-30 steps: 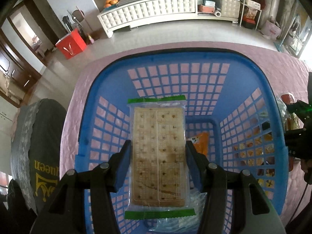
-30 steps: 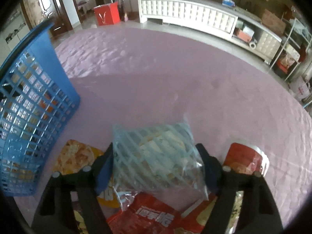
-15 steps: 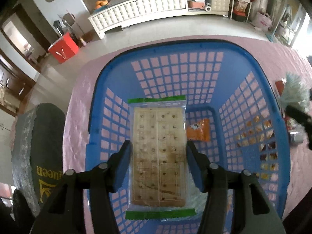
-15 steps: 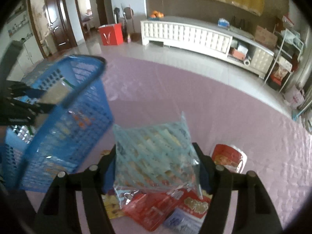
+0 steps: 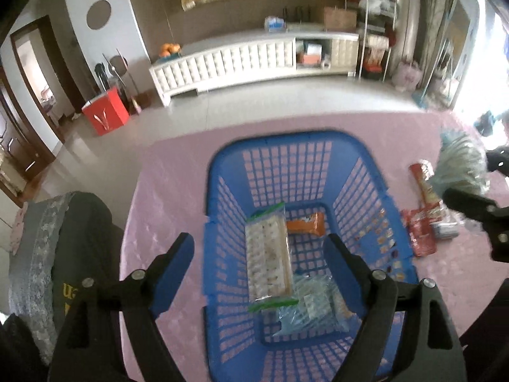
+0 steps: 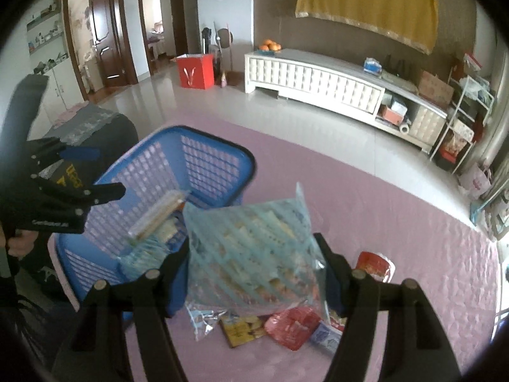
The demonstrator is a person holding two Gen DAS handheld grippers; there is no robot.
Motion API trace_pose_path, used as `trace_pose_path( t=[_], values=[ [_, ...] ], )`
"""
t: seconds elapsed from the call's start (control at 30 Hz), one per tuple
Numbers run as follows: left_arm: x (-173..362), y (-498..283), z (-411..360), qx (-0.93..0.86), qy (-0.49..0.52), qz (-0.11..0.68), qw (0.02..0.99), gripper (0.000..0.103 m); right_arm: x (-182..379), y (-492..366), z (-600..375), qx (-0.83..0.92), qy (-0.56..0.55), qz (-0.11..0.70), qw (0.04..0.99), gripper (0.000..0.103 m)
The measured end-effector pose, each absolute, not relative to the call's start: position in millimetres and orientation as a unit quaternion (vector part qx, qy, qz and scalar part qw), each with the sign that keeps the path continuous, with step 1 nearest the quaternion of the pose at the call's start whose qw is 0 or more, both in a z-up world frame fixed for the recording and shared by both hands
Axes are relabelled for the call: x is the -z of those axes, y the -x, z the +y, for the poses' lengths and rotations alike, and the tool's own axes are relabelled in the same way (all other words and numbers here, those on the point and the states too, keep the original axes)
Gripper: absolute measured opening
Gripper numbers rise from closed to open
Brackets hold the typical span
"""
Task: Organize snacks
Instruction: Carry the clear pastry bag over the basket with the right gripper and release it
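Two grippers up. Left gripper [image 5: 261, 254] fingers opening wide, empty, above blue basket [image 5: 222, 191]; cracker pack [image 5: 268, 261] leaning inside basket, clear of fingers. Right gripper [image 6: 254, 254] fingers clamped on striped snack bag [image 6: 251, 248], raised beside basket, over loose packets [image 6: 292, 326] on pink-covered worktop [image 6: 397, 222].

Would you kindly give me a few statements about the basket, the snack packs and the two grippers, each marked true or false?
1. The cracker pack lies inside the blue basket. True.
2. The left hand-held gripper grips the cracker pack. False: its jaws are opening, clear of the pack.
3. The right hand-held gripper holds a striped blue bag. True.
4. The basket is empty. False: it holds several packs, including an orange packet.
5. Red snack packs lie on the pink cloth. True.
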State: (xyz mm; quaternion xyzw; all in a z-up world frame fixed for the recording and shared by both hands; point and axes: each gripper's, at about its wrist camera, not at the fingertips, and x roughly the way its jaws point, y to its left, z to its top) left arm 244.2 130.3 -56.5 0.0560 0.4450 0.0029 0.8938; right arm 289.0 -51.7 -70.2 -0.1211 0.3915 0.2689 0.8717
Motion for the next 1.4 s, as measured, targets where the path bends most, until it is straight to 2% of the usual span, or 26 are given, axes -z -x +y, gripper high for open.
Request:
trace_pose_path(
  t=[0.23, 0.5, 0.93, 1.4],
  values=[
    [31.6, -210.0, 164.6, -0.002, -0.031, 0.415, 0.909, 0.082, 51.9, -268.3, -8.0, -0.295, 0.14, 0.375, 0.868, 0.073],
    [41.3, -183.8, 200.1, -0.016, -0.01, 0.417, 0.909, 0.082, 57.1, -253.1, 44.3, -0.326, 0.177, 0.38, 0.847, 0.073],
    [65.9, -161.8, 243.3, -0.032, 0.034, 0.42, 0.906, 0.082, 116.3, -246.0, 97.0, -0.327, 0.184, 0.461, 0.805, 0.073],
    [80.3, -158.8, 242.9, -0.028, 0.035, 0.435, 0.899, 0.082, 136.4, -251.4, 106.9, -0.308, 0.177, 0.49, 0.796, 0.073]
  ],
)
